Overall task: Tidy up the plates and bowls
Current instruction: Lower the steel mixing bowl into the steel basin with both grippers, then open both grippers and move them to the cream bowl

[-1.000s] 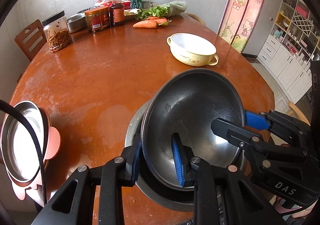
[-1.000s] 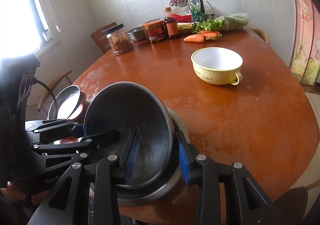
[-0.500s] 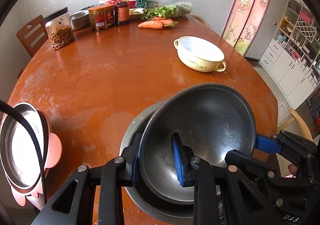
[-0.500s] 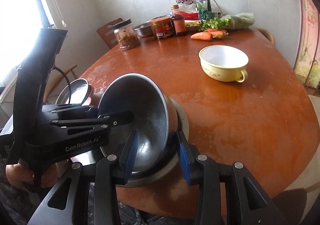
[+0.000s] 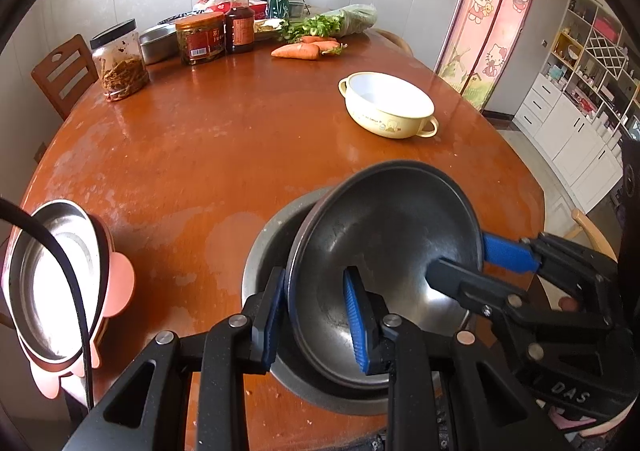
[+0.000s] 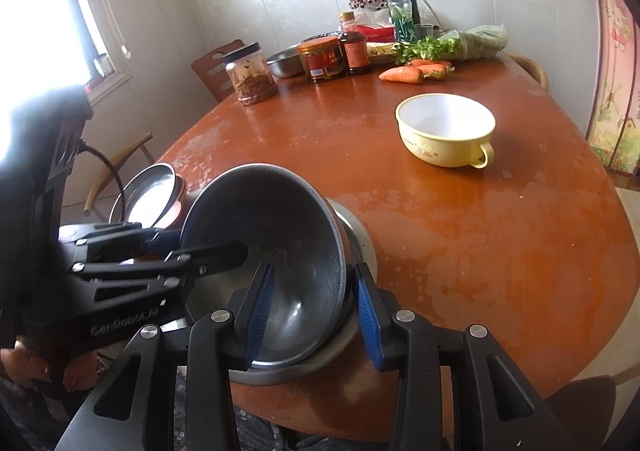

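A dark metal bowl (image 5: pixel 392 235) (image 6: pixel 272 219) stands tilted inside a wider steel dish (image 5: pixel 260 251) (image 6: pixel 360 235) at the near edge of the table. My left gripper (image 5: pixel 316 319) (image 6: pixel 210 245) is shut on the bowl's left rim, one blue pad outside and one inside. My right gripper (image 6: pixel 314 311) (image 5: pixel 460 257) straddles the opposite rim. Its jaws are opening, and a thin gap shows between the outer pad and the bowl's wall. A yellow two-handled bowl (image 5: pixel 386 111) (image 6: pixel 446 131) sits alone further back on the right.
A steel plate on a pink dish (image 5: pixel 52 279) (image 6: pixel 148 195) lies at the table's left edge. Jars (image 5: pixel 200 37), bottles, carrots (image 5: pixel 304 49) and greens crowd the far edge. Wooden chairs stand around the table (image 5: pixel 200 139), and white cabinets line the right.
The right gripper's pads have spread slightly around the rim. The left gripper has shifted a little with the bowl. The bowl still leans in the steel dish.
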The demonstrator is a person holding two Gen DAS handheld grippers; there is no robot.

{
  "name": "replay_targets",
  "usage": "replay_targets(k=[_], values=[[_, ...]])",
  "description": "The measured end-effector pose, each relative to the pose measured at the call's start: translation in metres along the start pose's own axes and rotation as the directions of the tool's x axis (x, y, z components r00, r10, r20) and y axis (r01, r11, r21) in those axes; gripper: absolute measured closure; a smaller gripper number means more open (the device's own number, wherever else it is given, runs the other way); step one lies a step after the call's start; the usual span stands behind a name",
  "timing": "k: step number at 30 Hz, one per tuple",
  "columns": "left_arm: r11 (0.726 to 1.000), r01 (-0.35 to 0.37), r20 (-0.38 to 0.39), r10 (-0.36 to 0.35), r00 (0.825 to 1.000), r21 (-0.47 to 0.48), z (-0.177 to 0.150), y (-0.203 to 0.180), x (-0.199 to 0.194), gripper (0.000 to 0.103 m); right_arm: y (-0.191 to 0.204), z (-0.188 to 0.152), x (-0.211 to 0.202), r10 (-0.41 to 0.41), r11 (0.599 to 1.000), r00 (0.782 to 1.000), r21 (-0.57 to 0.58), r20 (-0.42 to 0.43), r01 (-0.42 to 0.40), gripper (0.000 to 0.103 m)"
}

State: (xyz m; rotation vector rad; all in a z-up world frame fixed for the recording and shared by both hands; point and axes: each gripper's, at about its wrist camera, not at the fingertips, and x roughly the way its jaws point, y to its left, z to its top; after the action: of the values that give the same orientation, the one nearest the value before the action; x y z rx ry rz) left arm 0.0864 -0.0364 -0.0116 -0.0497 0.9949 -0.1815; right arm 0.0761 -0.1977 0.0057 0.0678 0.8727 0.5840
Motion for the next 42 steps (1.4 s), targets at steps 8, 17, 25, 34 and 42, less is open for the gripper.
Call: replay_targets(k=[8, 17, 25, 34, 42], values=[[1.000, 0.006, -0.015, -0.007, 1.000, -0.025, -0.003, 0.009, 0.000, 0.074, -0.003, 0.016, 0.014, 0.009, 1.000, 1.000, 0.010, 0.006, -0.009, 0.056], [1.000, 0.007, -0.020, -0.007, 1.000, 0.002, -0.006, 0.005, -0.004, 0.070, -0.001, 0.023, 0.021, 0.016, 1.000, 1.000, -0.013, 0.005, -0.015, 0.054], [0.999, 0.019, -0.036, -0.018, 0.999, 0.040, -0.014, -0.003, -0.009, 0.068, -0.003, 0.034, 0.027, 0.016, 1.000, 1.000, -0.017, 0.000, -0.016, 0.053], [0.998, 0.023, -0.031, -0.021, 0.999, 0.062, -0.021, -0.009, -0.017, 0.066, 0.005, 0.037, 0.026, 0.041, 0.999, 0.999, -0.030, 0.010, -0.041, 0.041], [0.998, 0.024, 0.012, -0.025, 1.000, 0.054, -0.022, -0.010, -0.033, 0.062, 0.002, 0.038, 0.019, 0.032, 0.999, 0.999, -0.013, 0.030, -0.031, 0.036]])
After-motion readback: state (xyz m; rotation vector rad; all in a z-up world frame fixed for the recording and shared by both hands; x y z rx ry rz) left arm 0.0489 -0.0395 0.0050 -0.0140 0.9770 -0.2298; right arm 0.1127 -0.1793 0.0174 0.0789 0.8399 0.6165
